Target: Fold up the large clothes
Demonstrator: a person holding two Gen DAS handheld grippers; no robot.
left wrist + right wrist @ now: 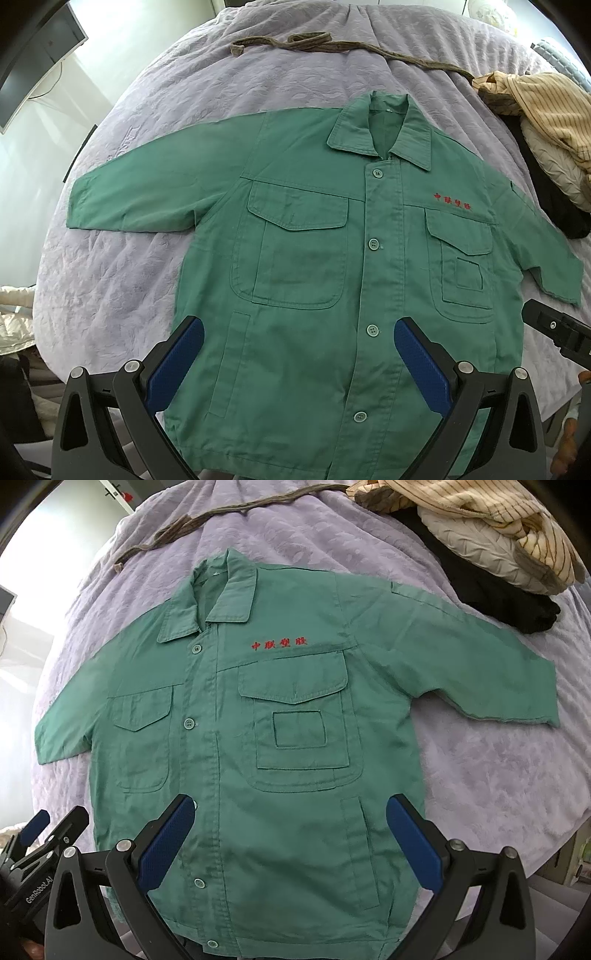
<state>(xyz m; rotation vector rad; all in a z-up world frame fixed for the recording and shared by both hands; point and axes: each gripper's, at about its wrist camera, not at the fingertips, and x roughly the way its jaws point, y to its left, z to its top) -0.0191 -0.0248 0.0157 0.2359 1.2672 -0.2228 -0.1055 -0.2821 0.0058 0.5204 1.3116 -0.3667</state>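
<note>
Two grippers hover above the lower half of a green work jacket (314, 258) that lies flat, front up and buttoned, on a lavender quilted bedspread (177, 92). Both sleeves stretch out sideways, and red embroidered characters (279, 644) sit above one chest pocket. The left gripper (299, 362) has its blue-padded fingers spread wide over the hem area, pinching nothing. The right gripper (290, 840) is likewise spread wide, nothing between its pads, above the jacket's lower front. Beyond the collar, a brown fabric belt (332, 46) snakes across the bedspread. Near the jacket's far sleeve, a pile of other clothes (491, 535) rests, with a tan striped garment on top and black fabric beneath.
</note>
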